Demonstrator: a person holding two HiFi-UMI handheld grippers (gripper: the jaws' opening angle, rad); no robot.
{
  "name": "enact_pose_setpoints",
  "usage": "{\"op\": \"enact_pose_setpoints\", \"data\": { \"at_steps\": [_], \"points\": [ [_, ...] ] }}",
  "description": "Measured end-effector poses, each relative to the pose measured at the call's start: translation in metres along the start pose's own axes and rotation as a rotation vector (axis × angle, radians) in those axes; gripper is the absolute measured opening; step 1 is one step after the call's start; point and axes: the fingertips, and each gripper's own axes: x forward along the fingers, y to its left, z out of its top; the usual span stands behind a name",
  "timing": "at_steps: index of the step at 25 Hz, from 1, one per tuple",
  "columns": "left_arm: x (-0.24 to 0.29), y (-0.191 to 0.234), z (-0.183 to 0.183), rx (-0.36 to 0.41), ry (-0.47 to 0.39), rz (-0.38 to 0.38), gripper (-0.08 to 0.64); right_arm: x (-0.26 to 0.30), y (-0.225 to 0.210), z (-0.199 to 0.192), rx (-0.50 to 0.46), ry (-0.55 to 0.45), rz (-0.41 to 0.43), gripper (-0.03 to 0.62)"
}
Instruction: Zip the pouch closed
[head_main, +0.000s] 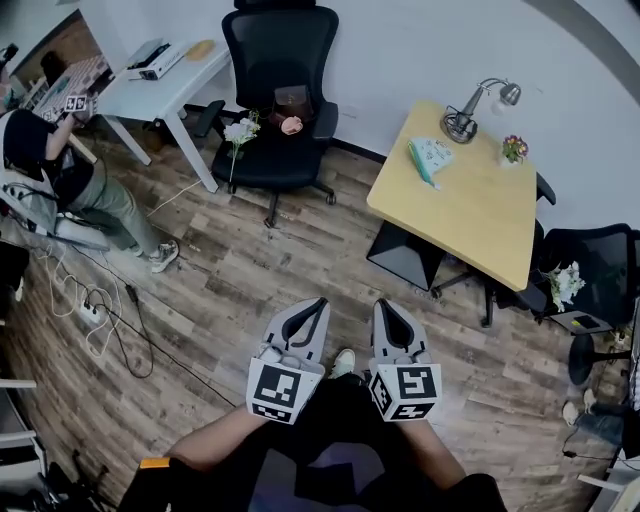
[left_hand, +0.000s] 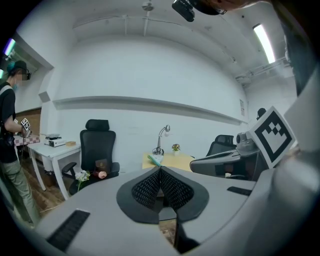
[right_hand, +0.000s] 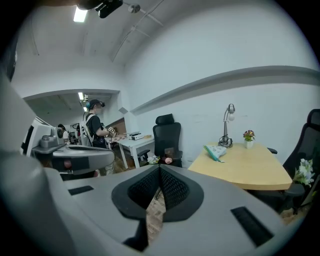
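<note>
The zipping was judged not yet begun: the left gripper (head_main: 318, 305) and right gripper (head_main: 384, 305) were held over the wood floor (head_main: 230, 270), jaws pressed together on nothing. What was probably the pouch (head_main: 430, 160), a teal thing too small to be sure of, was seen on the yellow table (head_main: 480, 220) beside the desk lamp (head_main: 462, 122), well apart from both.

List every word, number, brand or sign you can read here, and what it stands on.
None can be read.
Cube on the left tool: black-and-white square pattern, no letters.
Cube on the right tool: the same.
The pouch on the yellow table: too small to show any print.
</note>
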Motion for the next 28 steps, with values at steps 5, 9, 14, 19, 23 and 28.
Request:
{"op": "enact_pose_setpoints", "data": {
  "at_steps": [5,9,14,19,23,28],
  "points": [
    [0.038,-0.020,0.015,0.030,-0.012,-0.014,0.011,0.001,-0.045,0.010,-0.016,-0.026,-0.021,0.015],
    [0.062,-0.033,0.020,0.045,-0.005,-0.050,0.011,0.002,-0.070,0.012,-0.015,-0.027,-0.048,0.015],
    [0.091,-0.035,0.021,0.049,0.012,-0.102,0.011,0.015,-0.091,0.009,0.013,-0.006,-0.093,0.015],
    [0.139,-0.020,0.027,0.049,0.024,-0.174,0.011,0.042,-0.119,0.015,0.045,0.013,-0.181,0.015],
    [0.174,0.001,0.041,0.048,0.012,-0.224,0.011,0.075,-0.134,0.029,0.066,0.023,-0.235,0.015],
    [0.210,0.033,0.052,0.052,0.010,-0.278,0.011,0.118,-0.137,0.043,0.066,0.041,-0.277,0.015]
  ]
}}
